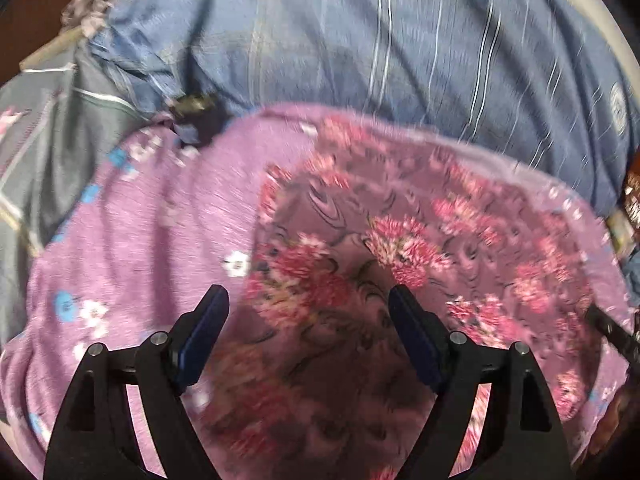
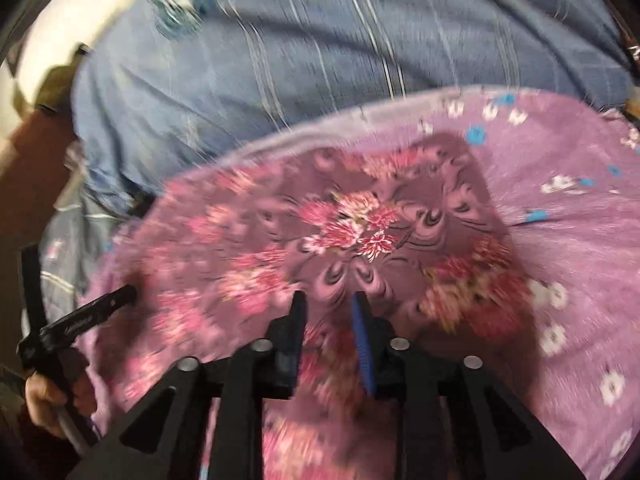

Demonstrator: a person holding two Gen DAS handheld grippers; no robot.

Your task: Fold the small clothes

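A small mauve garment [image 1: 360, 240] printed with pink flowers lies flat on a purple sheet [image 1: 152, 216] dotted with white and blue flowers. My left gripper [image 1: 307, 292] hovers over the garment's near part, open wide, with nothing between its fingers. In the right wrist view the same garment [image 2: 344, 220] spreads across the middle. My right gripper [image 2: 328, 296] is over its near edge with a narrow gap between the jaws; patterned cloth shows through the gap and nothing looks pinched. Both views are blurred.
Blue striped bedding [image 1: 360, 40] is bunched behind the garment, also in the right wrist view [image 2: 300, 52]. Grey patterned fabric [image 1: 48, 152] lies at the left. A hand [image 2: 44, 396] holding the left gripper's frame [image 2: 80, 320] shows at the left edge.
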